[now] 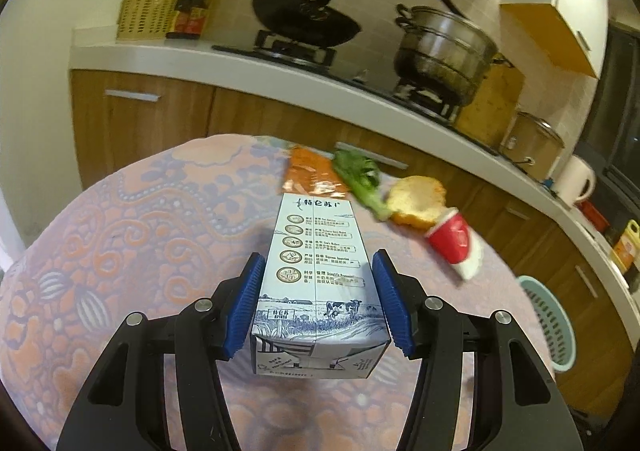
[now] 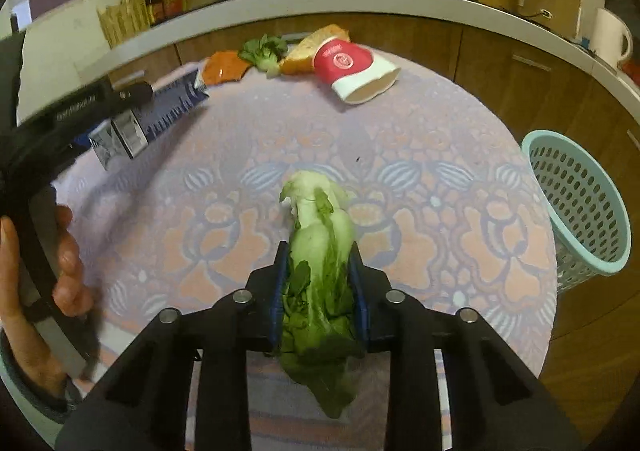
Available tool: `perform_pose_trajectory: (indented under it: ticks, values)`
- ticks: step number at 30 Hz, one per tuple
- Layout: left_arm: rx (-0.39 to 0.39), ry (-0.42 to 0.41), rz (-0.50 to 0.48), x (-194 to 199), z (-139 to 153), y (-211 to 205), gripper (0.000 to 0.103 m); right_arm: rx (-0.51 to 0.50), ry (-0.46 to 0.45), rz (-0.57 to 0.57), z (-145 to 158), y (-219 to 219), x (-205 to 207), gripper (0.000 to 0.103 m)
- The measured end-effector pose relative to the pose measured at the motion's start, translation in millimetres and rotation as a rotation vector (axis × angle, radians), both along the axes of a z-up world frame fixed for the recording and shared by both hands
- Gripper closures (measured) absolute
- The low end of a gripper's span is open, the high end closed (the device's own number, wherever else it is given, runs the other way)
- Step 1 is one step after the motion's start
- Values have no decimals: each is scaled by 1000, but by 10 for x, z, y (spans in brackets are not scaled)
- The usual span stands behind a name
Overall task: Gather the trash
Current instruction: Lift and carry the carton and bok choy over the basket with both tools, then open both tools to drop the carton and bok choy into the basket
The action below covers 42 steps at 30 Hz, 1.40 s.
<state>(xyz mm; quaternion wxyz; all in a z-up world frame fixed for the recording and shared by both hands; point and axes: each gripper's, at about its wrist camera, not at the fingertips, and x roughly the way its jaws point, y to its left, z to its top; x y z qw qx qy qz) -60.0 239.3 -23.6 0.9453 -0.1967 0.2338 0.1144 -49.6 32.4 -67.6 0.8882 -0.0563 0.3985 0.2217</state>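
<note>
Left tongs clamp a milk carton; right tongs (angled downward) pinch a leafy green.

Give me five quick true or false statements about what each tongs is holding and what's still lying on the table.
1. The left tongs grip a milk carton. True.
2. The right tongs are empty. False: they clamp a leafy green vegetable.
3. The red paper cup stands upright. False: it lies on its side.
4. A teal basket sits beside the table. True.
5. A bread piece lies inside the basket. False: it's on the table.
</note>
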Motion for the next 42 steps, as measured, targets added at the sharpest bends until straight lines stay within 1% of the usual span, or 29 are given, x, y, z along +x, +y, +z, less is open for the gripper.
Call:
perform_pose_trajectory:
  ticks: [3,7,10,13,17,22,23,27,31,34,38,39,41,42]
  values:
    - [16,-33,-60,5,164,-199,49,41,-52,-6,191,-167,10,79]
    - [58,-81,-173,90,475,-610,49,91,-116,-68,467,-484,83,79]
    - [72,-101,-251,209,629,-917,49,109,-164,-146,625,-846,209,79]
    - [74,-106,-342,387,723,-1287,49,125,-183,-214,692,-1190,355,79]
    - [81,-86,-433,653,731,-1721,49,147,-177,-303,701,-1638,571,79]
    - [103,-25,-522,1096,614,-2254,49,172,-136,-419,587,-2206,879,79]
    - [106,-3,-548,1216,557,-2394,49,173,-128,-434,555,-2281,925,79]
    - [102,58,-609,1535,375,-2723,49,187,-65,-501,363,-2613,1182,79]
    - [95,126,-670,1814,161,-3024,49,194,22,-545,103,-2806,1443,79]
    - [104,163,-704,1951,37,-3232,49,207,96,-569,-141,-2904,1608,78]
    - [114,208,-736,2111,-177,-3446,49,219,148,-596,-330,-2997,1741,78]
    - [112,220,-744,2154,-227,-3483,49,216,155,-604,-360,-3020,1770,78]
    - [107,243,-766,2222,-301,-3538,48,215,169,-621,-397,-3071,1820,73]
    - [110,259,-770,2258,-340,-3565,45,222,178,-621,-410,-3101,1831,70]
